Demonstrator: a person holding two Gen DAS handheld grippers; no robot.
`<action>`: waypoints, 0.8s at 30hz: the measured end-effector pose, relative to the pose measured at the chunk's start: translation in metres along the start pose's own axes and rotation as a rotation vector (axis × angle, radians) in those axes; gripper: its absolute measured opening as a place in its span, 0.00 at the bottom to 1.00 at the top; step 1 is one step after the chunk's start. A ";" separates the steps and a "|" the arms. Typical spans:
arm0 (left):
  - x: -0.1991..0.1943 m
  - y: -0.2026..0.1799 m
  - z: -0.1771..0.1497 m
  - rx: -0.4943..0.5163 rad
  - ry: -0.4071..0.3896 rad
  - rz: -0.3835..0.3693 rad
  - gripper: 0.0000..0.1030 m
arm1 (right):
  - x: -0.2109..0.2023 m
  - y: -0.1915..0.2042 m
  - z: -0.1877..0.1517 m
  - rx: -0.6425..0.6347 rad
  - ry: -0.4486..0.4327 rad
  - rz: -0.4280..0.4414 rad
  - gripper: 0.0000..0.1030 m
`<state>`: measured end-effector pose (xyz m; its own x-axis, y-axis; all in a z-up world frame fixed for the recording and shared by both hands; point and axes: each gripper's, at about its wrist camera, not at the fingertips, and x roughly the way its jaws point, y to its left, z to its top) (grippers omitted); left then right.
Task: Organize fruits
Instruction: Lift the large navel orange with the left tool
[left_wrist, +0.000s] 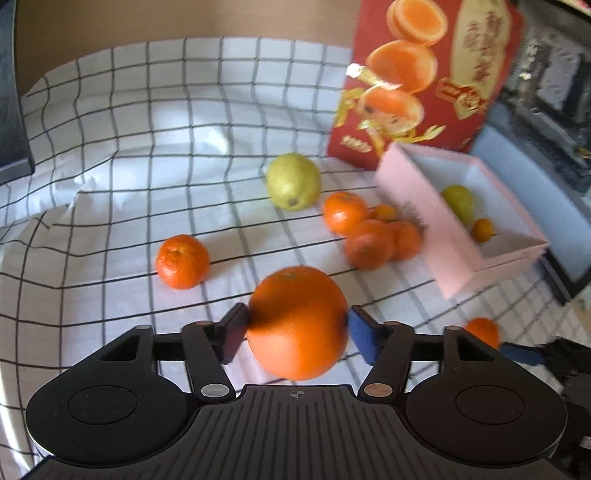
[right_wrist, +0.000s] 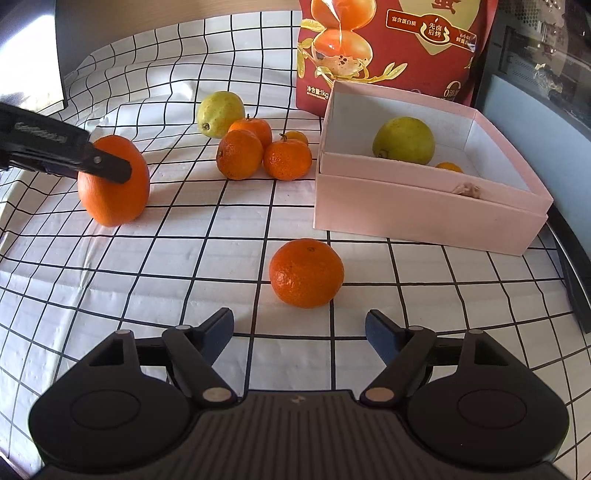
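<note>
My left gripper (left_wrist: 297, 328) is shut on a large orange (left_wrist: 297, 323) and holds it above the checked cloth; the same orange (right_wrist: 114, 181) shows at the left of the right wrist view. My right gripper (right_wrist: 299, 332) is open, just short of a mandarin (right_wrist: 306, 273) on the cloth. A pink box (right_wrist: 424, 206) at the right holds a green pear (right_wrist: 404, 140) and a small orange fruit (right_wrist: 448, 167). Several mandarins (right_wrist: 258, 151) and a second green pear (right_wrist: 220, 113) lie left of the box. One mandarin (left_wrist: 182, 261) lies alone.
A tall red snack bag (right_wrist: 388, 48) stands behind the box. A dark monitor edge (left_wrist: 11, 110) is at the far left. Dark furniture (right_wrist: 535, 92) borders the table's right side. The checked cloth (right_wrist: 147, 277) covers the table.
</note>
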<state>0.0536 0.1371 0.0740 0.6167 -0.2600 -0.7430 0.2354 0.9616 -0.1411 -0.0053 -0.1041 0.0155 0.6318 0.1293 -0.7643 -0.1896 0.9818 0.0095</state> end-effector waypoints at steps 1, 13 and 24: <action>-0.003 -0.002 -0.001 0.004 -0.007 -0.013 0.57 | 0.000 0.000 0.000 0.000 0.000 0.000 0.77; -0.013 -0.027 -0.006 0.071 -0.020 -0.097 0.59 | -0.002 0.005 -0.001 -0.017 -0.002 0.013 0.77; -0.004 -0.075 -0.023 0.156 0.032 -0.263 0.35 | -0.004 0.002 -0.002 -0.029 0.005 0.025 0.77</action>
<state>0.0160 0.0679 0.0727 0.4957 -0.4927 -0.7153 0.4981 0.8359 -0.2307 -0.0099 -0.1027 0.0174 0.6230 0.1526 -0.7672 -0.2265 0.9740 0.0098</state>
